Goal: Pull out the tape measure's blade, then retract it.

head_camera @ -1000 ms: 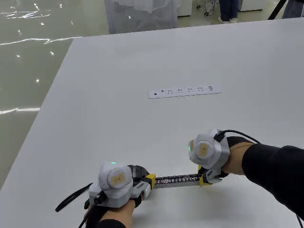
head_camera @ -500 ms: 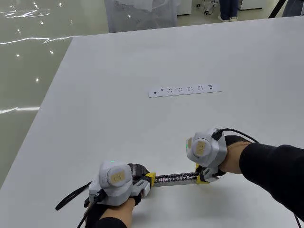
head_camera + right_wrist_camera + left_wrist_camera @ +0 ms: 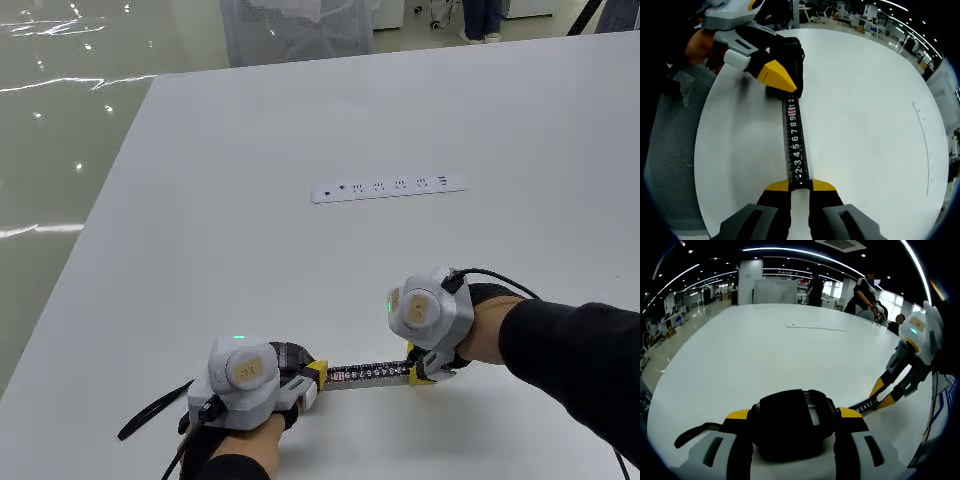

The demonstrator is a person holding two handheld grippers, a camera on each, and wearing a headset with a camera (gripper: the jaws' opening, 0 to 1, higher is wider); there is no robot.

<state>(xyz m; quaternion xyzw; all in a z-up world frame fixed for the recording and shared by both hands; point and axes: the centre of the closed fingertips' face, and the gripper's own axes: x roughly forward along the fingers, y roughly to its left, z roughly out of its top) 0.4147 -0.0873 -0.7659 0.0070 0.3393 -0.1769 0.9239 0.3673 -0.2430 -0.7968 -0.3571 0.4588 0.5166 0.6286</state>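
With the blade (image 3: 794,145) out only a short way, the left gripper (image 3: 794,414) is clenched on the tape measure (image 3: 792,426), which sits on the table (image 3: 300,120) near its front edge; right gripper (image 3: 800,186) pinches the blade tip, jaws closed on it; looks mid-stroke, direction unclear; next: keep blade straight, body pinned, feed back slowly, no snap.

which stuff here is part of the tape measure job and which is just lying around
In use:
tape measure
blade, pulled out
left tool, gripping the tape measure
right tool, gripping the blade's end

Lying about:
power strip
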